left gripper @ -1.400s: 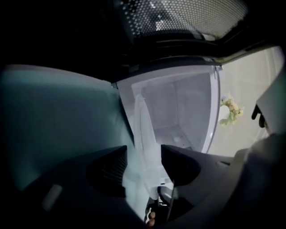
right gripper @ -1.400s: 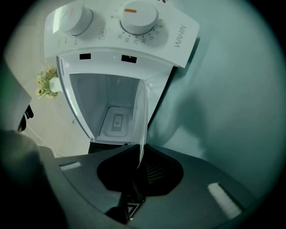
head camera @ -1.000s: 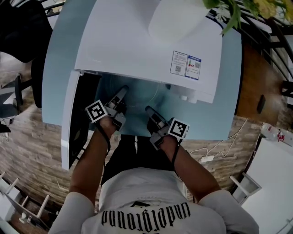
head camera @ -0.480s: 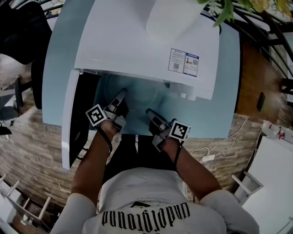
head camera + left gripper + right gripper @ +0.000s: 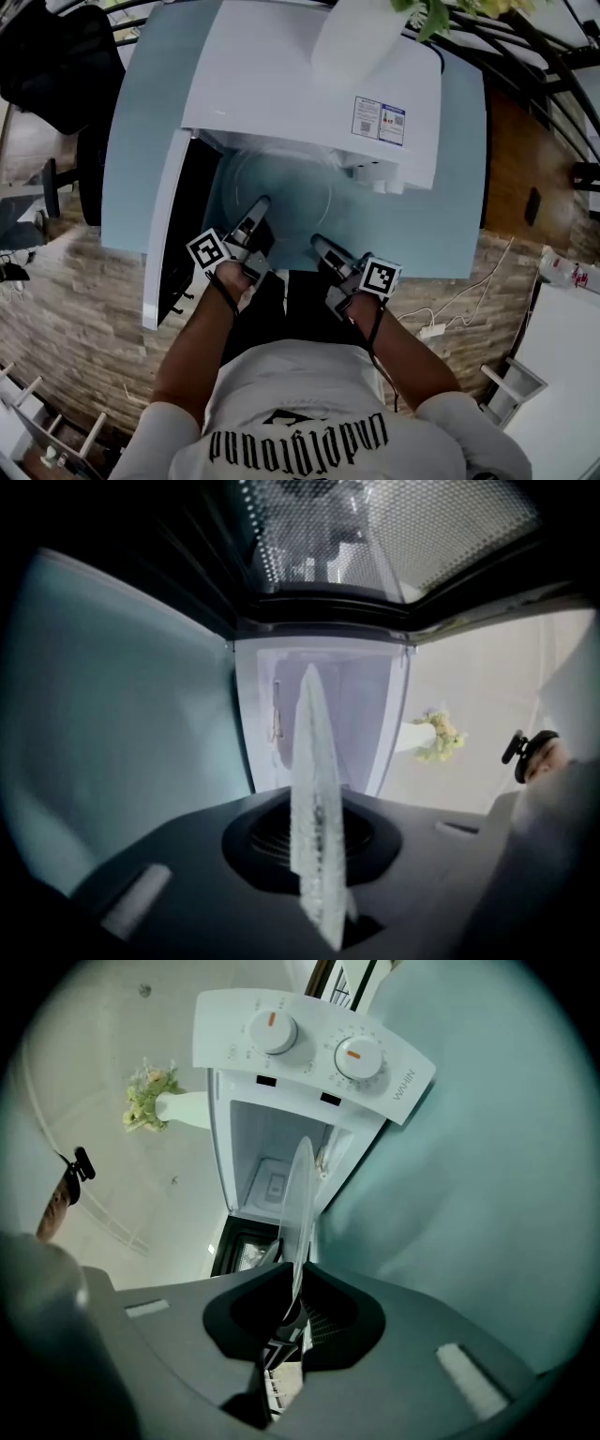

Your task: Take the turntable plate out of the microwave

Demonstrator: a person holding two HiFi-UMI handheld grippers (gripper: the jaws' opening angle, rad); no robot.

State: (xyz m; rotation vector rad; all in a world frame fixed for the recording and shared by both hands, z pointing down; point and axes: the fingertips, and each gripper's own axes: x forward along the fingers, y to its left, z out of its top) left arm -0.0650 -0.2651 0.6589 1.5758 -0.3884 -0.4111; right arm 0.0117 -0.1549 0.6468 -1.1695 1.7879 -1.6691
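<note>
The white microwave (image 5: 300, 84) stands on a pale blue table (image 5: 141, 141) with its door (image 5: 173, 234) swung open to the left. The clear glass turntable plate (image 5: 281, 187) lies level, partly out of the cavity. My left gripper (image 5: 261, 202) has just been closing and is shut on the plate's near left rim. In the left gripper view the plate (image 5: 314, 780) shows edge-on, pinched in the left gripper (image 5: 321, 874). My right gripper (image 5: 319, 244) is shut on the near right rim. The right gripper view shows the plate (image 5: 300, 1204) running into the right gripper (image 5: 292, 1312).
A white vase with flowers (image 5: 361, 37) stands on top of the microwave. The control panel with two dials (image 5: 309, 1044) is to the right of the cavity. A black chair (image 5: 56, 56) is at far left, white furniture (image 5: 562, 356) at right, a power strip (image 5: 427, 328) on the floor.
Both grippers have drawn back toward the person and risen a little, bringing the plate further out of the cavity. The left jaws have come together on the rim.
</note>
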